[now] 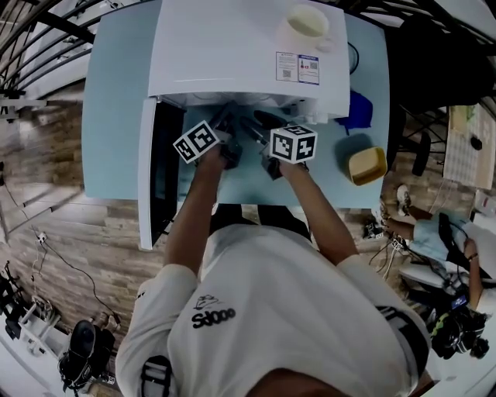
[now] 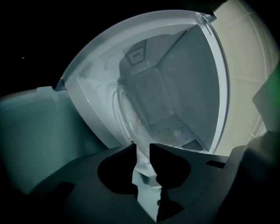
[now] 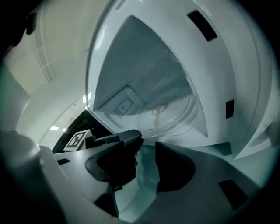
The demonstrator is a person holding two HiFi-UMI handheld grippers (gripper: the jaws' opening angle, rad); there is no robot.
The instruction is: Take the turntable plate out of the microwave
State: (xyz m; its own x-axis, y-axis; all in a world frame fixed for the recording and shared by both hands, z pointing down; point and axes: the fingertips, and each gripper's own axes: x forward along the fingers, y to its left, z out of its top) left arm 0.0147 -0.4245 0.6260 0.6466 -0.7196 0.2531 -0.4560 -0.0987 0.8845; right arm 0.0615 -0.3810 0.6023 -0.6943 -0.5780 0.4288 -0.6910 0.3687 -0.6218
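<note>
Two bare forearms reach forward from the person's white T-shirt (image 1: 294, 310) and converge at the mouth of the boxy white microwave (image 1: 240, 46), which stands on the pale blue tabletop (image 1: 116, 116) with its dark-windowed door (image 1: 147, 170) swung open to the left. Each hand carries a hand-held gripper with its marker cube up and its tips just under the front edge of the oven.

The left hand-held gripper (image 2: 142, 151) points slightly downward into the cavity. Its jaws stand close together with only a slim gap. The rim of the clear round glass turntable plate (image 2: 127, 122) runs down into that gap and seems to be pinched there, though the dim, skewed view makes the contact hard to confirm. Apart from that rim, the plate is inside the microwave, on the cavity floor.

The right hand-held gripper (image 3: 148, 146) sits just beside the left one, angled downward before the opening. Its jaws are spread wide and hold nothing, with only tabletop showing between them. The glass plate lies ahead of it and apart from its tips.

On top of the microwave stands a cream mug (image 1: 308, 23). A yellow square container (image 1: 366, 164) rests on the tabletop to the right.
</note>
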